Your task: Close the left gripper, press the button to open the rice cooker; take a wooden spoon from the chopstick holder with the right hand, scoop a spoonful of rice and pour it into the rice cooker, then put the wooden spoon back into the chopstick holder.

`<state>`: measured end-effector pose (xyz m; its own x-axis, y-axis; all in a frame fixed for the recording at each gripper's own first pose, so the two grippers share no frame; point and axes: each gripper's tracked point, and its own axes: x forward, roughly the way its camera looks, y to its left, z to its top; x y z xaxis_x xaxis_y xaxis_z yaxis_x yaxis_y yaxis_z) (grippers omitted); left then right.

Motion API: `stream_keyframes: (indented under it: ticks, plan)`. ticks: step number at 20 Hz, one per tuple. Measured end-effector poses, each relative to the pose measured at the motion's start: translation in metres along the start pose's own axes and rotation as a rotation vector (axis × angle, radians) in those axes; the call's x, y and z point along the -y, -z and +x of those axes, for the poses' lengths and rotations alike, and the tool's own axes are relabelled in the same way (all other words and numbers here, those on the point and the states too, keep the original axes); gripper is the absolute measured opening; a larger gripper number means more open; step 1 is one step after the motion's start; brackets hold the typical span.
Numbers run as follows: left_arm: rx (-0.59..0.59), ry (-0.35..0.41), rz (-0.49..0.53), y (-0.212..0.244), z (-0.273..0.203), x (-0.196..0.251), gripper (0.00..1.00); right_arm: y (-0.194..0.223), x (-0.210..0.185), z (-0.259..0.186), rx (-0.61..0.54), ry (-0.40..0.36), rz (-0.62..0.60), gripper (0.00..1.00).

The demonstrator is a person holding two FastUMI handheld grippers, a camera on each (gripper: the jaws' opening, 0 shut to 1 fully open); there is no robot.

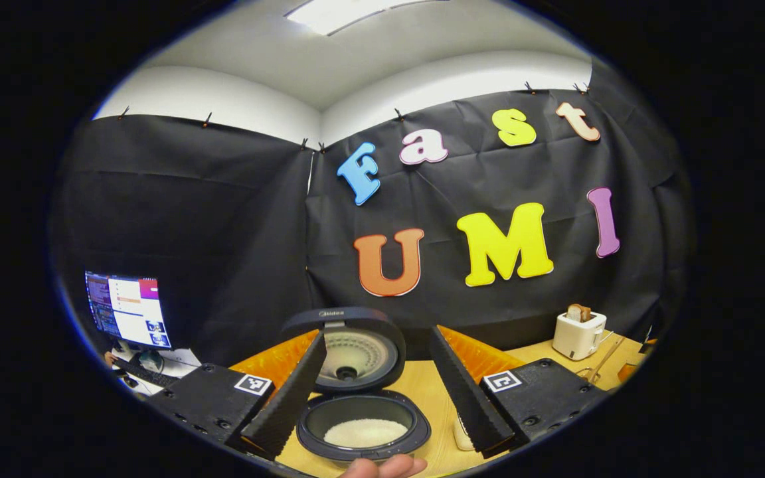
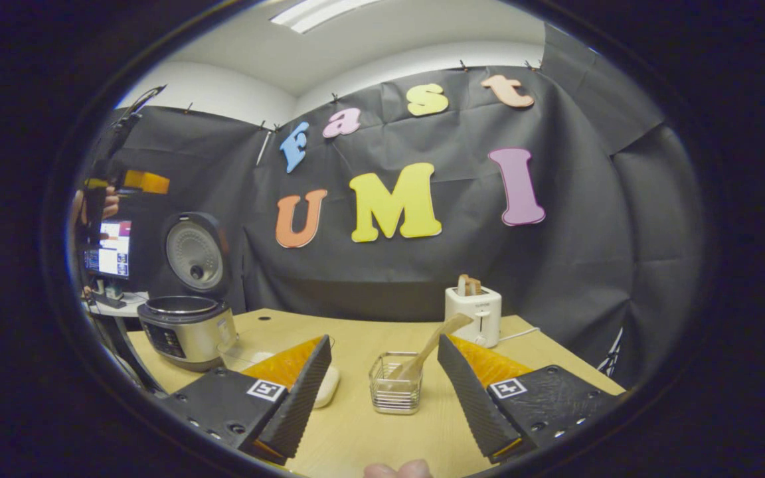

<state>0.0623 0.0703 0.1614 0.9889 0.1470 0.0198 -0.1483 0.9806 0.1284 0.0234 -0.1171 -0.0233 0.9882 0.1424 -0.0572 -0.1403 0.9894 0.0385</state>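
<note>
The rice cooker (image 1: 362,415) stands open just below my left gripper (image 1: 378,333), lid (image 1: 356,352) tipped upright, white rice (image 1: 364,433) in its pot. That gripper is open, with nothing between its fingers. In the right gripper view the cooker (image 2: 186,326) sits at the table's left end with its lid (image 2: 195,253) up. A wire chopstick holder (image 2: 394,385) stands ahead of my right gripper (image 2: 384,340), between its fingers. The wooden spoon (image 2: 432,345) leans in it, bowl up and to the right. The right gripper is open and empty.
A white toaster (image 2: 473,309) with bread stands at the back of the wooden table (image 2: 356,425). A clear container with white rice (image 2: 326,388) lies partly behind my right gripper's left finger. A monitor (image 1: 127,309) glows off the table's left end.
</note>
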Motion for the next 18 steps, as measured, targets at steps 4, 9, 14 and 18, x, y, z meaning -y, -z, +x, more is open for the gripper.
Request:
stream_keyframes:
  ticks: [4,9,14,18]
  plan:
    - [-0.007,0.037,-0.001,-0.041,0.039,-0.01,0.99,0.009,0.014,-0.001,-0.03,0.01,-0.002,0.95]
    - [-0.072,-0.014,0.029,-0.043,0.104,-0.039,0.97,0.026,0.021,-0.008,-0.07,0.028,-0.002,0.96]
    - [-0.264,-0.105,-0.069,0.005,0.162,-0.088,0.97,0.031,0.02,-0.016,-0.083,0.059,-0.103,0.96]
    - [-0.445,-0.083,-0.194,0.045,0.178,-0.086,0.97,0.026,0.012,-0.024,-0.052,0.066,-0.175,0.95]
